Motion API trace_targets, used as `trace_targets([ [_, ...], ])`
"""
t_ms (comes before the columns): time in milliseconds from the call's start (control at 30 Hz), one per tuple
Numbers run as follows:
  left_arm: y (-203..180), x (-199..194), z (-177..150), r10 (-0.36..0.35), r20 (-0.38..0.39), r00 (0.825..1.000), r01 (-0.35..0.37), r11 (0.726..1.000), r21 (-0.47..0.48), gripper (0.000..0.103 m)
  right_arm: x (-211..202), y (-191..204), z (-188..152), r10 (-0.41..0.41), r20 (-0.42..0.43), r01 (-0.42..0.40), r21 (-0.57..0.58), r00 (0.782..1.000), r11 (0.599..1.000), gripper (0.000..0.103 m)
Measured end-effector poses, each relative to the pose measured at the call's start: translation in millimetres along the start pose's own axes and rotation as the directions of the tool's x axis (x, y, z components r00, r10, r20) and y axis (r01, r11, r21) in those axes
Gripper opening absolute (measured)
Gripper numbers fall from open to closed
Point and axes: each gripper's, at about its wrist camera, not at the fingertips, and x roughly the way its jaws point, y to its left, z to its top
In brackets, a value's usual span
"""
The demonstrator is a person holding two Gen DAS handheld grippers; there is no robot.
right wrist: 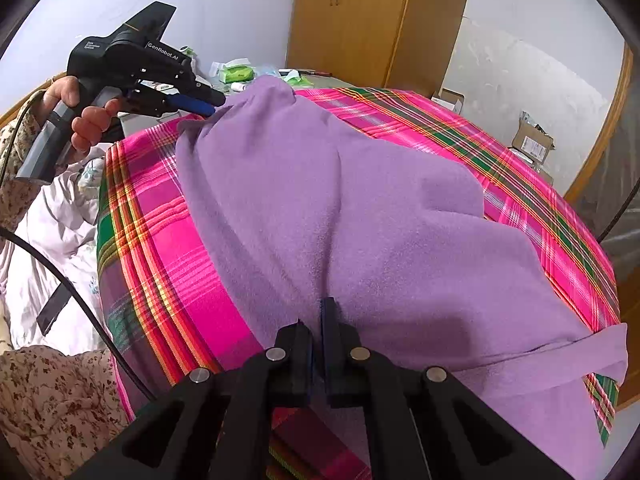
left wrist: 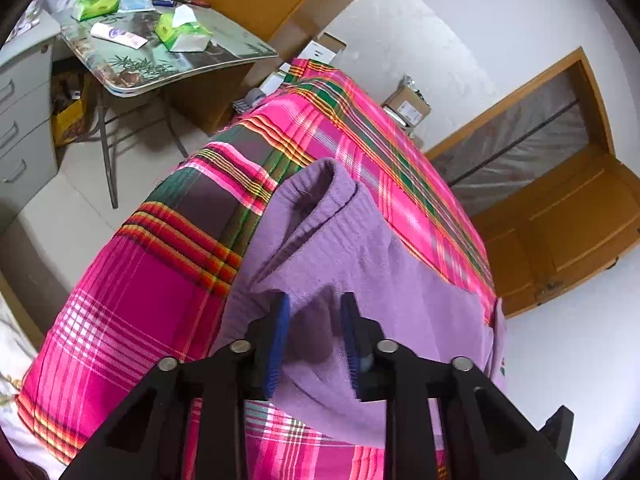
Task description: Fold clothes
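Observation:
A purple fleece garment (left wrist: 340,240) (right wrist: 340,200) lies spread over a bed covered with a pink plaid sheet (left wrist: 140,300) (right wrist: 152,220). My left gripper (left wrist: 316,300) (right wrist: 210,109) is at the garment's far corner. Its blue pads hold a thick fold of the fleece between them, and the cloth rises in a peak toward the pads. My right gripper (right wrist: 320,312) is at the garment's near edge. Its jaws are pressed together on the hem, and a crease runs away from the tips. A person's hand (right wrist: 88,120) holds the left gripper's handle.
Beyond the bed, a folding table (left wrist: 224,60) carries tissue packs. A grey drawer cabinet (left wrist: 24,120) stands left of it. A wooden wardrobe (right wrist: 352,20) and cardboard boxes (right wrist: 534,142) line the wall. A white quilt (right wrist: 60,220) and a black cable (right wrist: 80,300) lie at the bed's left side.

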Motion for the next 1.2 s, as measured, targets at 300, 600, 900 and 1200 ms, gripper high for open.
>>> trace_targets([
  [300, 1, -11, -3, 0.005, 0.041, 0.999, -0.005, 1.000, -0.012, 0.002, -7, -3, 2, -0.009, 0.029, 0.009, 0.000, 1.000, 1.000, 0.003],
  [600, -1, -17, 8, 0.094, 0.119, 0.988, -0.096, 0.995, 0.008, 0.039, -13, -11, 1, 0.036, 0.039, -0.037, 0.019, 0.999, 0.999, 0.003],
  [900, -18, 10, 35, 0.053, 0.052, 0.997, -0.061, 0.984, 0.166, 0.054, -2, -15, 2, 0.066, 0.013, -0.066, 0.053, 0.998, 0.996, 0.003],
  [1200, -6, 26, 47, -0.108, -0.004, 0.994, 0.108, 0.985, 0.136, 0.054, 3, -18, 1, 0.089, -0.001, -0.089, 0.083, 0.996, 0.993, 0.003],
])
